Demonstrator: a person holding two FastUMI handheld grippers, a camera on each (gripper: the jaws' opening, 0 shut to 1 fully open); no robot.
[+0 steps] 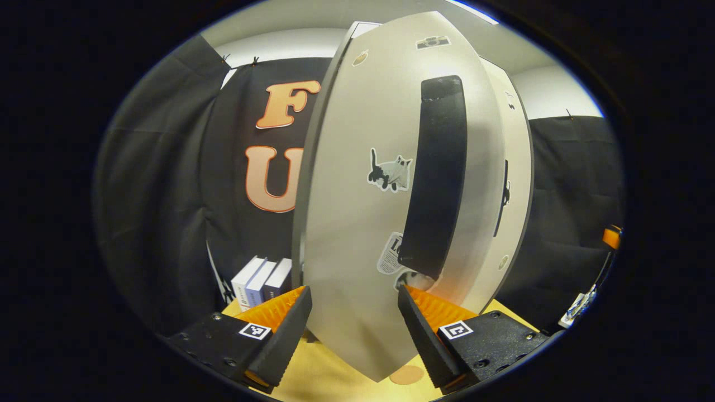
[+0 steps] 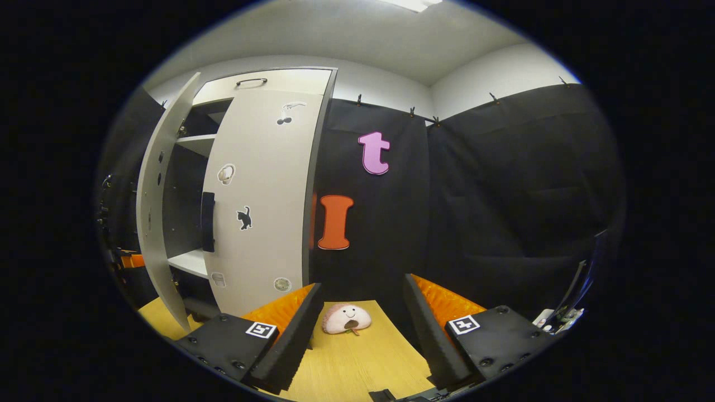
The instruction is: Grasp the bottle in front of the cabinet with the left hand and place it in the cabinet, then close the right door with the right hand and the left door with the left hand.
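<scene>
One door of the cabinet (image 2: 262,84), the right door (image 2: 262,190), looks closed; the left door (image 1: 363,223) stands ajar between the left gripper's (image 1: 354,329) apart jaws; right gripper (image 2: 363,335) idles open beside the cabinet; bottle unseen, presumably inside.

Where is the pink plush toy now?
In the right gripper view, the plush toy lies on the table between the open right tongs, right of the cabinet's closed right door.
</scene>
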